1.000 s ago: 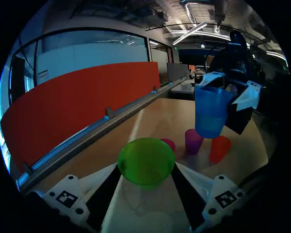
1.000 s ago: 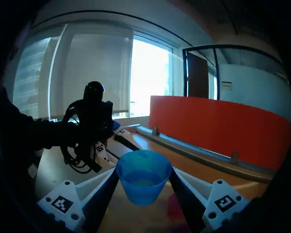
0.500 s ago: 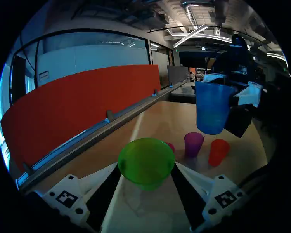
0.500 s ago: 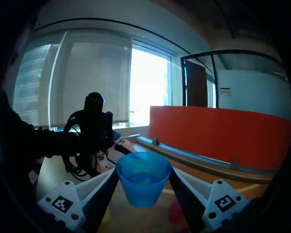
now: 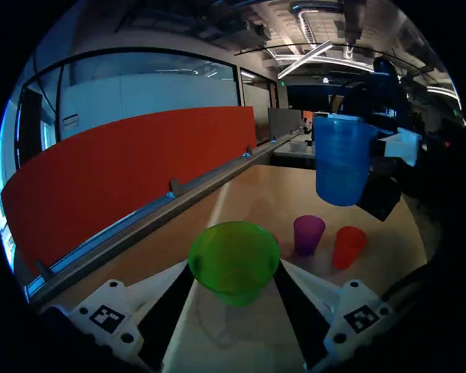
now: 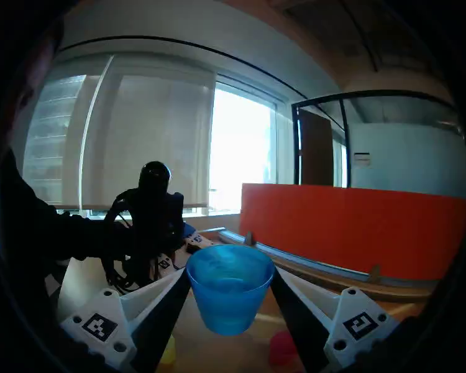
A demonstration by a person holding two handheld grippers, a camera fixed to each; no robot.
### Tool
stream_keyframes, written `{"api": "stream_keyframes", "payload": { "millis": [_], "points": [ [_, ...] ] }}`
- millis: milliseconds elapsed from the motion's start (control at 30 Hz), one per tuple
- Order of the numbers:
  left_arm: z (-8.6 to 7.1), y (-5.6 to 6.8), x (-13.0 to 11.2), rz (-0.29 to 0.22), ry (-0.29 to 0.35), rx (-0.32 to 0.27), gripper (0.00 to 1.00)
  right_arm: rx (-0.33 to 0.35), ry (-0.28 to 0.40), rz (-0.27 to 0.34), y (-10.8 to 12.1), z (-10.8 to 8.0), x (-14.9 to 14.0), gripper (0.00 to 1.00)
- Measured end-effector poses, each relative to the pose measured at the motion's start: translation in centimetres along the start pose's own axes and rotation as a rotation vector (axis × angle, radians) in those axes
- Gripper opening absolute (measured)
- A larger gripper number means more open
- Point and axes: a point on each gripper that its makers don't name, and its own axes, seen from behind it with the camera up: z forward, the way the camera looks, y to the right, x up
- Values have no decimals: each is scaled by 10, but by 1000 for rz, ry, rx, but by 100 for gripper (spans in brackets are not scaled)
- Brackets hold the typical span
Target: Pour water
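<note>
Water (image 6: 230, 286) seems to sit low in the blue cup (image 6: 227, 311), though the backlight makes that hard to confirm. The right gripper (image 6: 230, 280) pinches this cup between both fingers and holds it upright, high above the table (image 5: 264, 193), likely so nothing spills before tipping. The left gripper (image 5: 234, 271) pinches the green cup (image 5: 234, 255), mouth up to receive. A purple cup (image 5: 309, 234) and an orange cup (image 5: 348, 246) stand side by side on the table, well apart from the edge with the rail (image 5: 171, 186).

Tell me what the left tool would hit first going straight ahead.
Likely bare tabletop beyond the green cup the left tool holds; the purple cup and orange cup stand right of that line, though depth is unclear.
</note>
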Motion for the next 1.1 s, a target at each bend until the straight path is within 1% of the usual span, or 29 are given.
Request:
{"api": "stream_keyframes", "payload": {
  "millis": [200,400,600,900,1100],
  "points": [
    [-1,0,0,-1,6,0,86,6,1,-10,-3,0,-1,91],
    [-4,-2,3,-16,32,3,86,-1,-6,-12,-1,-1,-2,90],
    [-9,-3,11,-35,77,7,86,-6,-6,-7,2,-2,-1,91],
    [-21,-4,32,-67,167,14,86,-9,-12,-9,2,-2,-3,90],
    [-26,-4,39,-72,196,17,86,-10,-16,-12,2,-2,-4,90]
  ]
}}
